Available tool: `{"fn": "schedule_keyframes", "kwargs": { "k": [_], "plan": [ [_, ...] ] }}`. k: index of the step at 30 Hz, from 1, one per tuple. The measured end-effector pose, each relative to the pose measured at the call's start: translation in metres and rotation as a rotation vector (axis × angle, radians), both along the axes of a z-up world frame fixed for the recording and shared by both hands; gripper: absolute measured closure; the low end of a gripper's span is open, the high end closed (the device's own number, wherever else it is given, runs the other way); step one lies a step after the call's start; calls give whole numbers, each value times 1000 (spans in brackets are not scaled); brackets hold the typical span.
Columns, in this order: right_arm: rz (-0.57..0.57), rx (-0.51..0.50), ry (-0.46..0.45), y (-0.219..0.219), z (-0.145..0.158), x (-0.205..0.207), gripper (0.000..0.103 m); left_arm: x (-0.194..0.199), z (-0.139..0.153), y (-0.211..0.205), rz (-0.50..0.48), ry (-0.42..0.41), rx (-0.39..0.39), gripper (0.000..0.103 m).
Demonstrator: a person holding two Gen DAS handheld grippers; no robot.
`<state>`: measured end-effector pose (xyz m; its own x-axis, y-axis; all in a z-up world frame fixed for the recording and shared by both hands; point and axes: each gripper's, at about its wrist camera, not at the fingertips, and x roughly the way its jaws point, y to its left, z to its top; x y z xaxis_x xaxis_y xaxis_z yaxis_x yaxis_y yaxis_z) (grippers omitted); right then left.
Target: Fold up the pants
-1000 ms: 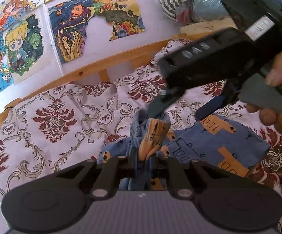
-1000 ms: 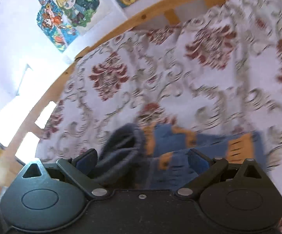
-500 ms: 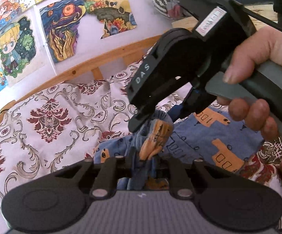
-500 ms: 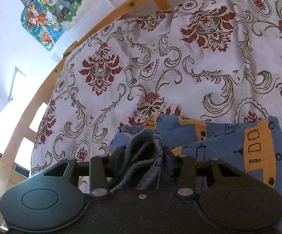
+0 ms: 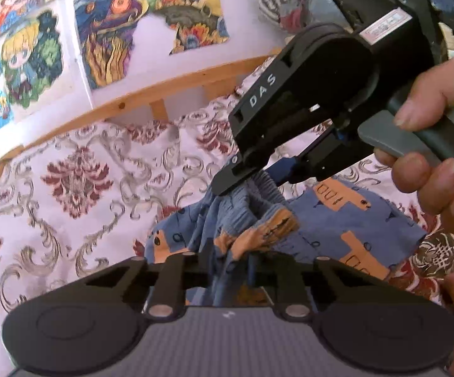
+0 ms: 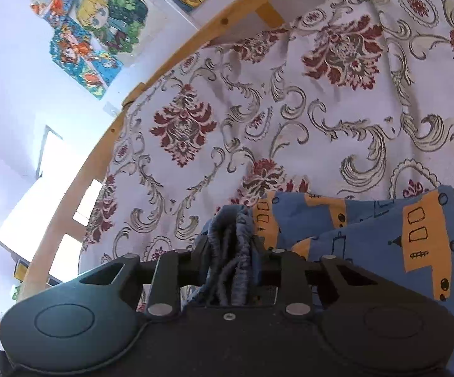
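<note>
Both grippers clamped on blue cotton pants with orange vehicle print (image 5: 346,220).
Left gripper (image 5: 230,260) pinches bunched fabric; right gripper (image 6: 230,251) pinches the ribbed waistband. Pants partly lifted off the floral damask bedspread (image 6: 258,110).

Left wrist view: sits just behind left tool (image 5: 230,260), looks forward and slightly down across bed (image 5: 69,194) toward wooden rail (image 5: 151,94) and wall posters (image 5: 107,37). Very near bunched pants (image 5: 337,220). Right tool (image 5: 252,176) and hand (image 5: 437,144) fill upper right, close to lens.

Right wrist view: sits just behind right tool (image 6: 227,251), looks down more steeply over bed (image 6: 321,94), tilted toward same rail (image 6: 170,59) and posters (image 6: 101,22); window at left. Pants (image 6: 384,235) close.

Shared: pants, patterned bedspread, rail, cartoon posters.
</note>
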<state>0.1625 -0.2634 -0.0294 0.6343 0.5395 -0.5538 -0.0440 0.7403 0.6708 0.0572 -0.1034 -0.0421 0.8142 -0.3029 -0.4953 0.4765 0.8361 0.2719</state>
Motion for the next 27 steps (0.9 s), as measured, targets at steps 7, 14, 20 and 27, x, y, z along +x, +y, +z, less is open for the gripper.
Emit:
{"fn": "schedule_keyframes", "kwargs": {
  "k": [7, 14, 20, 27],
  "plan": [
    [10, 12, -51, -21, 16, -16, 81, -20, 15, -23, -35, -105, 102, 85],
    [3, -27, -74, -53, 27, -31, 81, -25, 22, -56, -87, -92, 111, 85],
    [-40, -68, -63, -83, 20, -41, 81, -24, 18, -84, -126, -55, 94, 85],
    [-100, -113, -53, -103, -2, -50, 81, -14, -1, -108, -162, 2, 88, 85]
  ]
}}
